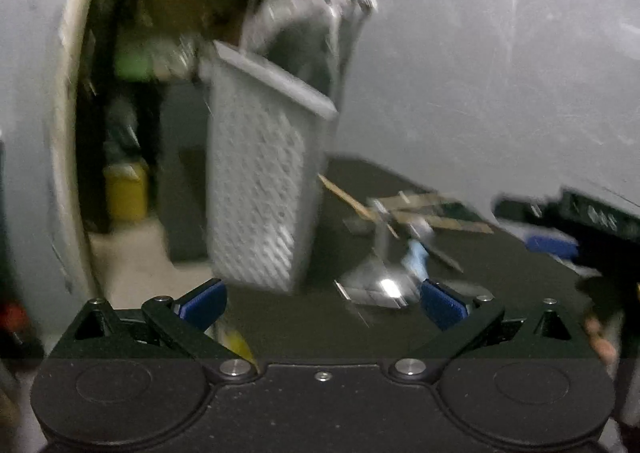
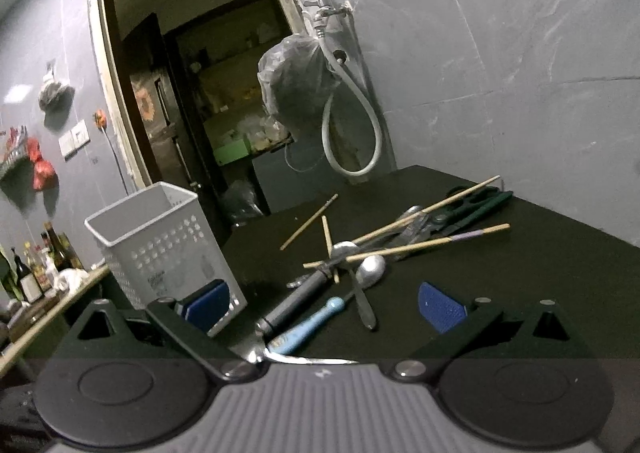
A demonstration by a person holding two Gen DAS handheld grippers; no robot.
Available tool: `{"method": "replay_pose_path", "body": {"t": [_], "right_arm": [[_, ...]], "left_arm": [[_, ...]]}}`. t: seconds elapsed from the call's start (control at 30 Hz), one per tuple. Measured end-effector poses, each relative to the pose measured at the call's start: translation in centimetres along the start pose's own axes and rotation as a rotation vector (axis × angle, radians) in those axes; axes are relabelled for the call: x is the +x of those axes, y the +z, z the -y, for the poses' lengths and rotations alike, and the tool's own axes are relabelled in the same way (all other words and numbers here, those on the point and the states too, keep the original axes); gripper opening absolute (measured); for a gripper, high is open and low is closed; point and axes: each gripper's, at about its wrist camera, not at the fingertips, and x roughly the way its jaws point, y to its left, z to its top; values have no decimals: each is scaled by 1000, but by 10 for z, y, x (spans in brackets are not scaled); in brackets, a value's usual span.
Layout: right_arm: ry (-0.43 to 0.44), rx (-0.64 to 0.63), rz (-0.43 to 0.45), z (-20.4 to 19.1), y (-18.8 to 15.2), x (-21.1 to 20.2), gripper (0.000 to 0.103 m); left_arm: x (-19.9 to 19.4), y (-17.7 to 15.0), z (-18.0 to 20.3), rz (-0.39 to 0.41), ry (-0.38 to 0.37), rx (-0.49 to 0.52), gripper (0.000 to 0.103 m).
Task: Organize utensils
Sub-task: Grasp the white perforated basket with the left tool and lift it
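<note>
In my right wrist view, the right gripper [image 2: 323, 307] stands wide open with nothing between its blue pads [image 2: 440, 305]. Just past it, on the dark table [image 2: 520, 273], lies the pile of utensils. Nearest to me is a tool with a light blue handle [image 2: 310, 323], and beside it a dark grey cylindrical handle [image 2: 294, 305]. A little farther are two metal spoons [image 2: 370, 269], one bowl lying close to the other. Several wooden chopsticks [image 2: 404, 251] lie crossed over them, and one chopstick [image 2: 308, 221] lies apart on the left. At the far right of the pile I see scissors with dark green handles [image 2: 480, 201].

The white perforated basket [image 2: 160, 245] stands upright on the near left part of the table, well apart from the pile, and I see nothing inside it.

In my blurred left wrist view, the left gripper [image 1: 322, 299] is also spread open and holds nothing. The basket [image 1: 260, 193] appears ahead of it, and the utensils [image 1: 400, 221] are to the right.

On the far wall hang a tap with a grey hose [image 2: 352, 125] and a plastic bag [image 2: 296, 85].
</note>
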Motion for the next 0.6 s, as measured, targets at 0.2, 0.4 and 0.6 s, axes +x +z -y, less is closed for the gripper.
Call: {"method": "replay_pose_path", "body": {"t": [0.2,0.4,0.6], "right_arm": [[33,50,-14,7,-1,19,103],[49,55,-21,10,-5,30,103],[50,46,-30,8,-8,35,103]], "left_arm": [[26,26,-9,102,147,40,103],[42,38,-19,126,102,39,103],[64,43,-24,87,84,23,102]]}}
